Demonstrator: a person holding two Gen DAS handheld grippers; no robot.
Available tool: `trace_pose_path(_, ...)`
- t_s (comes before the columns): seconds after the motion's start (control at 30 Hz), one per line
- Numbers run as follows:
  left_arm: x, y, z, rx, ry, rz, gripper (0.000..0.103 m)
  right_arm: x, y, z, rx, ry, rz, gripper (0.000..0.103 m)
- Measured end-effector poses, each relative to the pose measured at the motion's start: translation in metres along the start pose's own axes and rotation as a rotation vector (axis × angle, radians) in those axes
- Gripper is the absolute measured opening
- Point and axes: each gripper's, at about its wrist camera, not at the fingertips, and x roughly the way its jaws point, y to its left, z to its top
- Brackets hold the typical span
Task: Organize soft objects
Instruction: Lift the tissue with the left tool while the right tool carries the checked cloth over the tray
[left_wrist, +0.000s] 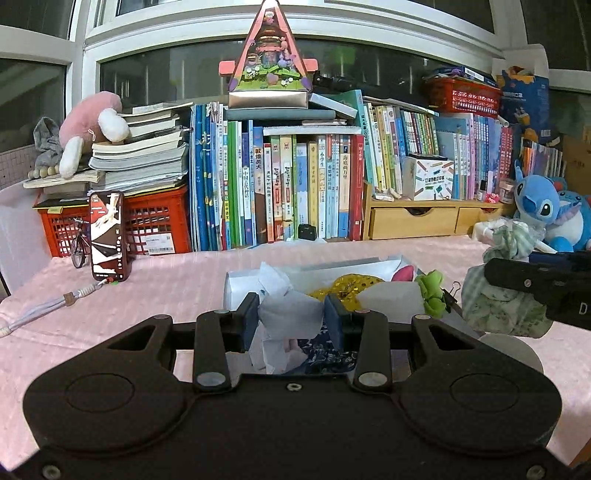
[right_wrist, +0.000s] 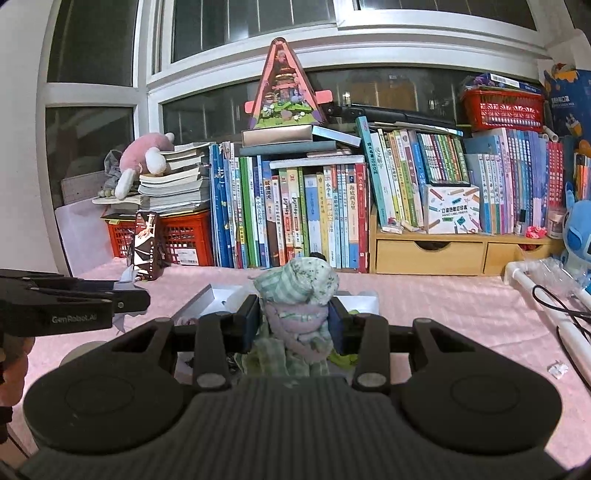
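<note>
I have both tongs loaded. My left tongs (left_wrist: 291, 319) are pinched on a crumpled white cloth (left_wrist: 288, 314), its loose tail hanging down over a dark blue patterned fabric (left_wrist: 325, 360) below. I keep it just in front of the white box (left_wrist: 236, 291) on the pink tabletop (left_wrist: 166, 288), since the box looks like the collecting place: a gold sequinned piece (left_wrist: 351, 286), something pink (left_wrist: 402, 275) and a green frilly scrunchie (left_wrist: 432, 291) at its right edge already sit in or against it.

My right tongs (right_wrist: 293, 319) are pressed together on a rolled bundle of green checked and floral cloth (right_wrist: 295, 291), gripped around its middle so the roll stays wound and upright. In the left view that bundle hangs to the right of the box, near the blue plush (left_wrist: 539, 203), well clear of my other load.

I judge both pieces are headed for the box; holding them apart keeps the tails from tangling. The risk is the white cloth's slack catching the box wall.
</note>
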Motion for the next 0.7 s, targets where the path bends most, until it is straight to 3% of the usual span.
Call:
trace_pose_path(0.47,0.018,-0.006,0.011,0.009,0.024,-0.006,0.036,0.017,-0.001,0.004,0.021,0.023,0.009,0.045)
trace_pose_path(0.7,0.034,-0.002,0.035,-0.010,0.055,-0.019,0.036,0.031,-0.005,0.019,0.034,0.053,0.026,0.045)
